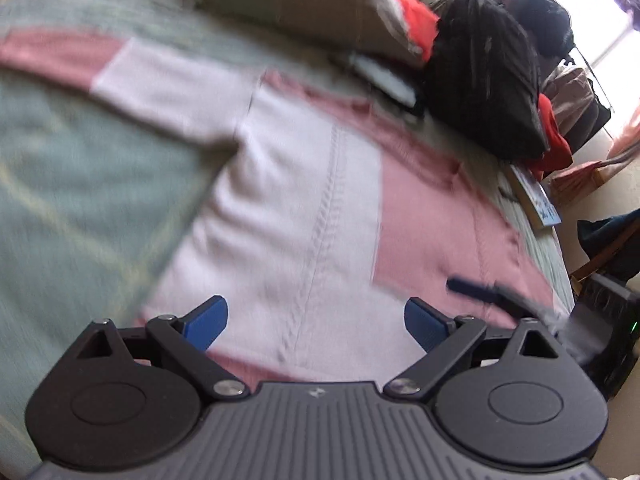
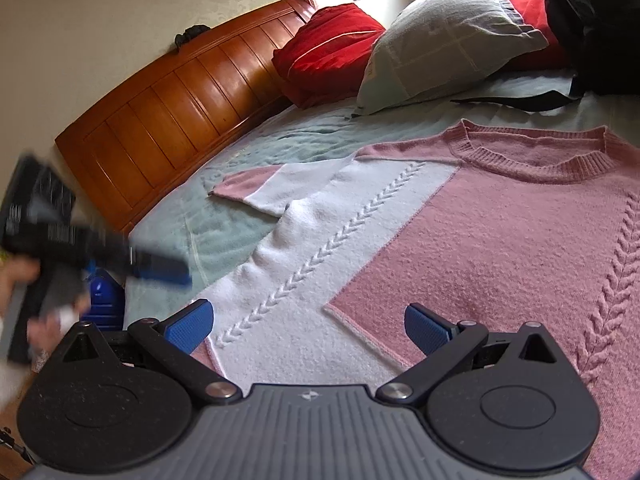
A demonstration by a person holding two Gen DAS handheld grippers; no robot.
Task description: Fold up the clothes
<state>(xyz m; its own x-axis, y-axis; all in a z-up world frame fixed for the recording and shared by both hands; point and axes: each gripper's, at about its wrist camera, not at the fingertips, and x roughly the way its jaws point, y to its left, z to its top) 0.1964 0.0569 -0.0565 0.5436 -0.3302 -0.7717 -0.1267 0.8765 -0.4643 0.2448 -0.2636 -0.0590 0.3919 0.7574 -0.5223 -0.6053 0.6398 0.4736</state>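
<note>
A: Bed (image 2: 240, 152) is filling both views, a pale green blanket (image 1: 80, 184) covering it, wooden headboard (image 2: 168, 108) running along the far side.

B: Sweater?

A: Pink-and-white knit sweater (image 2: 480, 232) is lying flat on the blanket, front up, neckline pointing toward the pillows, one short sleeve (image 2: 256, 188) spreading out to the side. A braided knit line is running down the white panel, another down the pink.

B: Pillows?

A: Grey pillow (image 2: 448, 40) is leaning beside a red cushion (image 2: 328, 52) at the headboard end. A black bag (image 1: 480, 76) is sitting on the bed just past the collar.

B: Tools?

A: Right tool (image 2: 308, 328) is hovering over the hem where white meets pink, blue pads wide apart, gripping nothing. Left tool (image 1: 316, 324) is hanging above the white panel near the hem, pads also spread, nothing between them. The left view is motion-blurred.

B: Anything else?

A: In the right view the left tool is showing as a blurred dark shape at the bed's edge, with a hand (image 2: 24, 280) on it.
</note>
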